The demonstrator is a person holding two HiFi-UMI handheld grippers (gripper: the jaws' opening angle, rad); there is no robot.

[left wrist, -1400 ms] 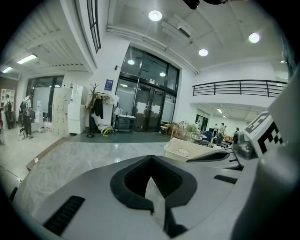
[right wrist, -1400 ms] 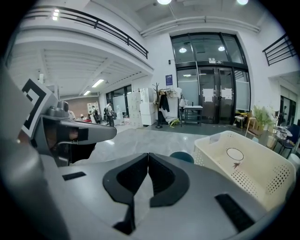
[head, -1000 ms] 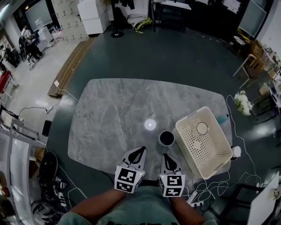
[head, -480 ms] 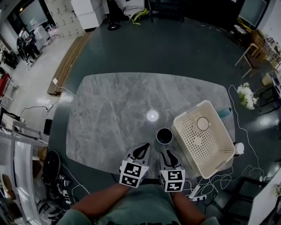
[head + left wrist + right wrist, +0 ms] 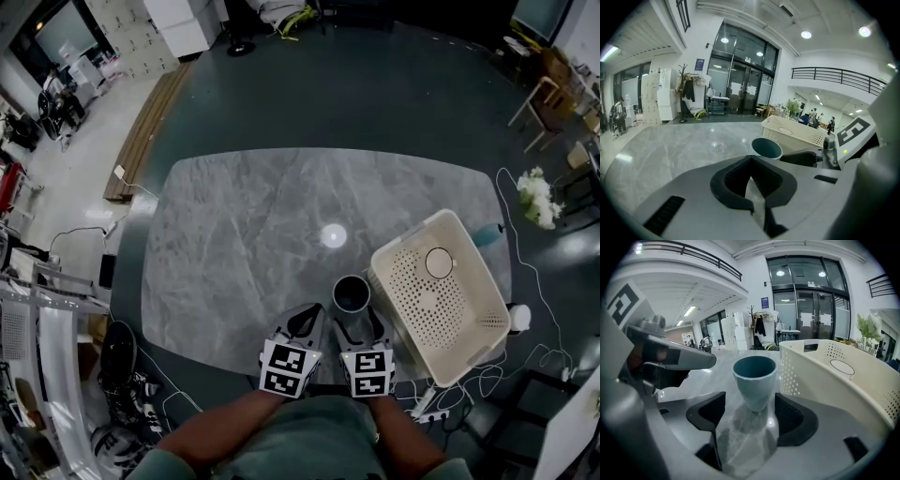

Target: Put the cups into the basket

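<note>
Jaws: right gripper (image 5: pixel 751 412) just spread wide, blue cup (image 5: pixel 754 376) between, untouched; left gripper (image 5: pixel 751 182) pressed together, empty | step: grabbing cup | next: squeeze, lift into basket (image 5: pixel 825 376)

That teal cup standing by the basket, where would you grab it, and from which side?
Grip the cup across its side wall, below the rim, coming from the person's side: it stands upright, tapered, no handle showing, with the basket close on its right. The right gripper is lined up; its jaws have just been opening, the cup's base between them, untouched.
</note>
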